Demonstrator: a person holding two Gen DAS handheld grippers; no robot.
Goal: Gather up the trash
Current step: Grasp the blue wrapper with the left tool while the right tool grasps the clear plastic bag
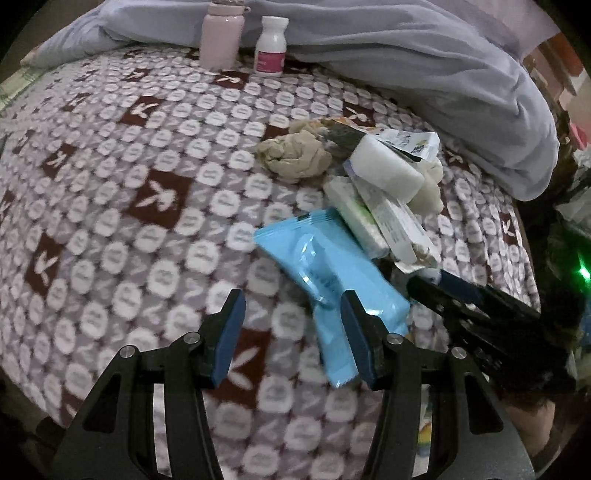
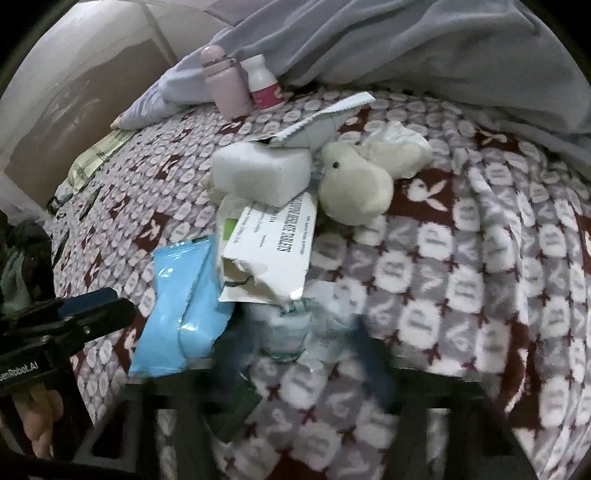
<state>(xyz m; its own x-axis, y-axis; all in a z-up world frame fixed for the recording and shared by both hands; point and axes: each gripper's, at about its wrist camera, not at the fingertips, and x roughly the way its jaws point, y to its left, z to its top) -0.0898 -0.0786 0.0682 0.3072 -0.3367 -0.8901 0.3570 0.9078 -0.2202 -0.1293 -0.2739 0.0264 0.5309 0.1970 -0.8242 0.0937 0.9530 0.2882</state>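
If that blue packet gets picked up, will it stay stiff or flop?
The blue packet would probably flop: it looks creased and soft. Its glossy film may be slippery between the pads. It likely weighs little, lying thin on the blanket.

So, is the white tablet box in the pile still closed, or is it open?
Open. The white tablet box has its near end torn, with ragged flaps, and the right wrist view looks into its hollow inside. It lies flat beside the blue packet.

A bedroom in a home: bed (image 1: 110, 221) under a patterned fleece blanket (image 2: 480, 277), rumpled pale sheet (image 1: 424, 55), pink flask (image 1: 221, 35) and pill bottle (image 1: 271, 48) beside it.
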